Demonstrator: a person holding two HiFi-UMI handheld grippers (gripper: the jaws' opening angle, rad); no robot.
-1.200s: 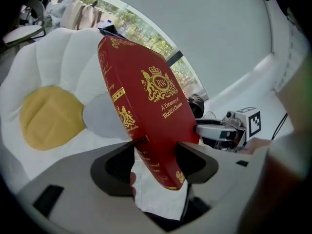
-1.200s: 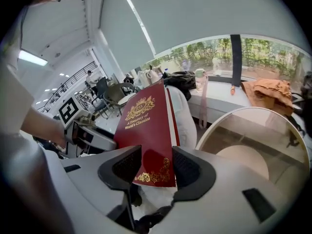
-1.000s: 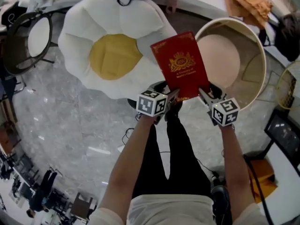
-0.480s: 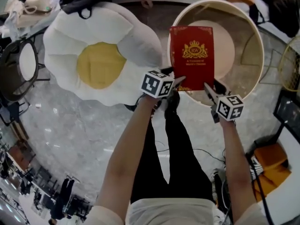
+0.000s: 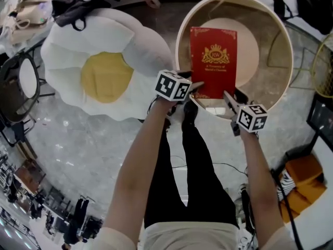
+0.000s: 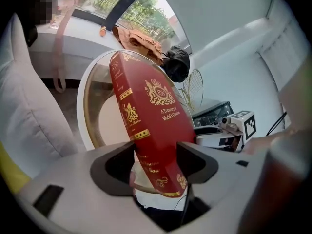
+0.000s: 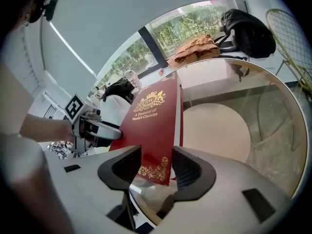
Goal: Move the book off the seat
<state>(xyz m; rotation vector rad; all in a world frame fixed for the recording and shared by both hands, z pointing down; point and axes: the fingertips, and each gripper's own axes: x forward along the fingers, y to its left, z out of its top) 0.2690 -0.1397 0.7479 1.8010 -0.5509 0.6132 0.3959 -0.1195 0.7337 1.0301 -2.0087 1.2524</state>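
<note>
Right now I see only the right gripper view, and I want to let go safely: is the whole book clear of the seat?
Observer: Yes. In the head view the red book sits inside the outline of the round table. The fried-egg cushion seat lies off to its left, apart from it.
Operator: Is the left gripper really clamped, or only touching the corner?
Observer: Clamped. The left gripper view shows the left gripper with its jaws shut across the book's lower end, and the gold-banded spine faces that camera.
</note>
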